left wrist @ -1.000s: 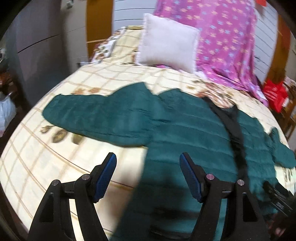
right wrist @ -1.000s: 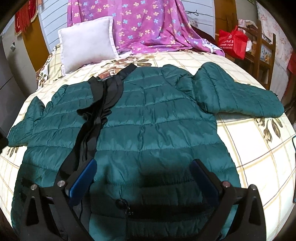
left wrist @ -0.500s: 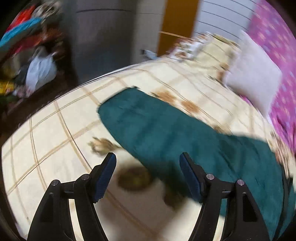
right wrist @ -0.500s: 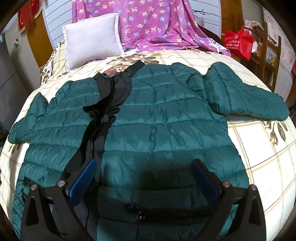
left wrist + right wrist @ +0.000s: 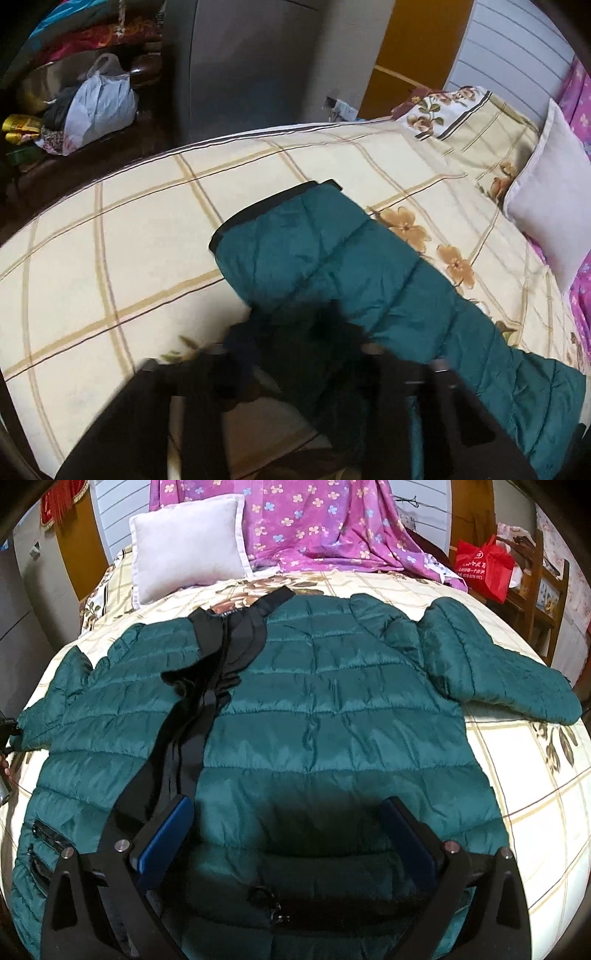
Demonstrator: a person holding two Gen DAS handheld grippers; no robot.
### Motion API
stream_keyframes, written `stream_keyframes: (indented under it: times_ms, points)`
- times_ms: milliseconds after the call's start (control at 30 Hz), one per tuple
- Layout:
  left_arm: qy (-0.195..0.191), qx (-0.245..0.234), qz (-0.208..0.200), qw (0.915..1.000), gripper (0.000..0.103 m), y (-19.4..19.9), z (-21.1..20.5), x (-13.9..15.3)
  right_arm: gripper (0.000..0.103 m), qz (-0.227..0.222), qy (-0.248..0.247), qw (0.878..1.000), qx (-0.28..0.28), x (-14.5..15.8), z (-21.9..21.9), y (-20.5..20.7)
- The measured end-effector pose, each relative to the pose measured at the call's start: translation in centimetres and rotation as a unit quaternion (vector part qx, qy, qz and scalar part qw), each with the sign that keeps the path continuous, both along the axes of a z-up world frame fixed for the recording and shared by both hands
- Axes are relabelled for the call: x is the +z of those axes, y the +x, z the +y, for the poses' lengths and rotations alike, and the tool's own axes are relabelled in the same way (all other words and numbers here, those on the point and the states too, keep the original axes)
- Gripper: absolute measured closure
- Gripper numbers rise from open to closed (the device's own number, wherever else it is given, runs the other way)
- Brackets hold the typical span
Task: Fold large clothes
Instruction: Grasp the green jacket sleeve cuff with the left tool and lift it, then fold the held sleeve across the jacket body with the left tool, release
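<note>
white pillow (image 5: pixel 188 546) | purple floral sheet (image 5: pixel 325 520) | red bag (image 5: pixel 484 566) | plastic bag (image 5: pixel 99 107)

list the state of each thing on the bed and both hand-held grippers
green puffer jacket: spread flat on the bed, front up, unfolded
left sleeve: stretched out over the bedspread
right sleeve: lying out to the side
white pillow: propped upright at the headboard
left hand-held gripper: blurred, over the left sleeve, state unclear
right hand-held gripper: open above the hem, holding nothing
</note>
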State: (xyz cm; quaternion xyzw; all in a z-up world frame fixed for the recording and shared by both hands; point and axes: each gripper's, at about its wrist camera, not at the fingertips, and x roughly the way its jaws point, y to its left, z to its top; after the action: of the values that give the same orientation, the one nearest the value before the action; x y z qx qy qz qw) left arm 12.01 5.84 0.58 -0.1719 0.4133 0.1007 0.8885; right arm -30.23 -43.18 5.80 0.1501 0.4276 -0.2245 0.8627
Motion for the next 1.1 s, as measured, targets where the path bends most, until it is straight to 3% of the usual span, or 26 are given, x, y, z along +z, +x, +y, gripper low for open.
stream_keyframes:
  times_ms: [67, 133, 300, 433, 567, 700, 800, 1100]
  points:
    - [0.004, -0.002, -0.004, 1.0000, 0.103, -0.2, -0.2, 0.6, 0.000, 0.000, -0.004, 1.000, 0.001, -0.1, 0.0, 0.1]
    - [0.035, -0.013, -0.028, 0.9989, 0.103, -1.4, -1.5, 2.6, 0.000, 0.000, -0.004, 1.000, 0.000, -0.1, 0.0, 0.1]
    - [0.029, -0.107, -0.109, 0.9879, 0.103, -6.2, -5.7, 8.7, 0.000, -0.010, 0.000, 1.000, -0.004, 0.2, -0.1, -0.2]
    - [-0.016, -0.216, -0.156, 0.9637, 0.103, -11.3, -11.6, 13.9, 0.000, -0.023, 0.003, 1.000, -0.008, 0.9, -0.2, -0.7]
    - [-0.046, -0.311, -0.166, 0.9348, 0.103, -15.5, -18.1, 16.3, 0.000, -0.032, -0.001, 0.999, -0.016, 1.6, -0.7, -1.3]
    - [-0.072, -0.391, -0.147, 0.9056, 0.103, -19.2, -25.6, 15.8, 0.000, -0.039, 0.008, 0.999, -0.029, 2.1, -1.7, -2.0]
    - [-0.080, -0.433, -0.124, 0.8894, 0.103, -21.5, -30.8, 14.1, 0.000, -0.044, 0.010, 0.998, -0.039, 2.4, -2.6, -2.6]
    - [-0.085, -0.514, -0.024, 0.8534, 0.103, -26.3, -41.6, 6.8, 0.000, -0.055, 0.032, 0.994, -0.084, 3.0, -6.4, -5.0]
